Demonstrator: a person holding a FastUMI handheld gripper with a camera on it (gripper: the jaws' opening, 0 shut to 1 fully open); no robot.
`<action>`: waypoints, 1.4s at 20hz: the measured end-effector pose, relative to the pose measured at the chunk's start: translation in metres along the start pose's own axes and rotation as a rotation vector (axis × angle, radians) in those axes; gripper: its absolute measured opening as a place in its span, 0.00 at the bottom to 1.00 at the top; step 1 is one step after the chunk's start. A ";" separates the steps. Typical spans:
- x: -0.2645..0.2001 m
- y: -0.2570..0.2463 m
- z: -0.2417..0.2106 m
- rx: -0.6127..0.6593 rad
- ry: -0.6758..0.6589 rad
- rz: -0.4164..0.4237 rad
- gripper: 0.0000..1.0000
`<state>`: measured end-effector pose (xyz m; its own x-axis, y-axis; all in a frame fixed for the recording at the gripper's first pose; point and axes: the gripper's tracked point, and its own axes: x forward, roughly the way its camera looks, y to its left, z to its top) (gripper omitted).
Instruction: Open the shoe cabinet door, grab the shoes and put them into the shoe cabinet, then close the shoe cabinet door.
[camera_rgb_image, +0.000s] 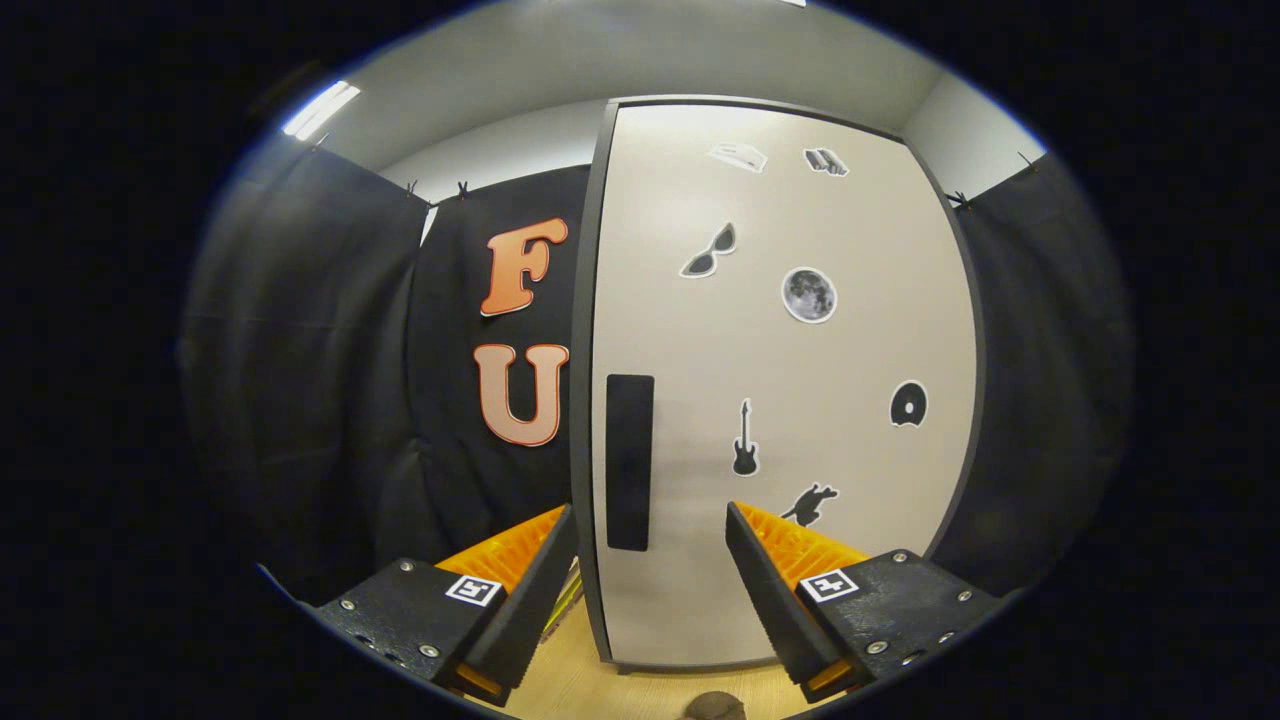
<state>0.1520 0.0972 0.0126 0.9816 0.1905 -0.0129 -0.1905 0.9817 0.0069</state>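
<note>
The gripper (650, 520) is held with its two fingers spread wide apart, nothing pinched between them and nothing touched by either. Through the gap between the fingertips the shoe cabinet door (780, 380) is seen, standing upright and shut — its pale face is turned square to the camera inside a dark frame. On the door, at about 12 o'clock from the gap between the fingers, a dark vertical handle (629, 462) is set close to the door's left edge; its lower end falls between the two fingertips, though the handle lies beyond them and apart from them.

Several stickers are placed across the door: a pair of sunglasses (708, 252) at 12 o'clock, a round moon (809, 295) at 1 o'clock, a small guitar (745, 440) just above the right fingertip, and a dark round shape (908, 404) at 2 o'clock.

A light wooden floor (580, 680) is seen beneath the fingers, running up to the foot of the cabinet. On it, at 6 o'clock below the gap, a small dark rounded object (714, 706) is cut off — possibly the toe of a shoe, but it cannot be told for certain.
</note>
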 end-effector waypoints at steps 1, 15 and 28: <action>0.010 0.003 0.000 0.004 0.002 0.007 0.93; 0.067 0.012 0.002 0.026 0.009 -0.024 0.45; 0.048 0.007 0.003 0.049 0.028 -0.034 0.31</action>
<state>0.1975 0.1135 0.0150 0.9865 0.1582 -0.0421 -0.1558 0.9862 0.0554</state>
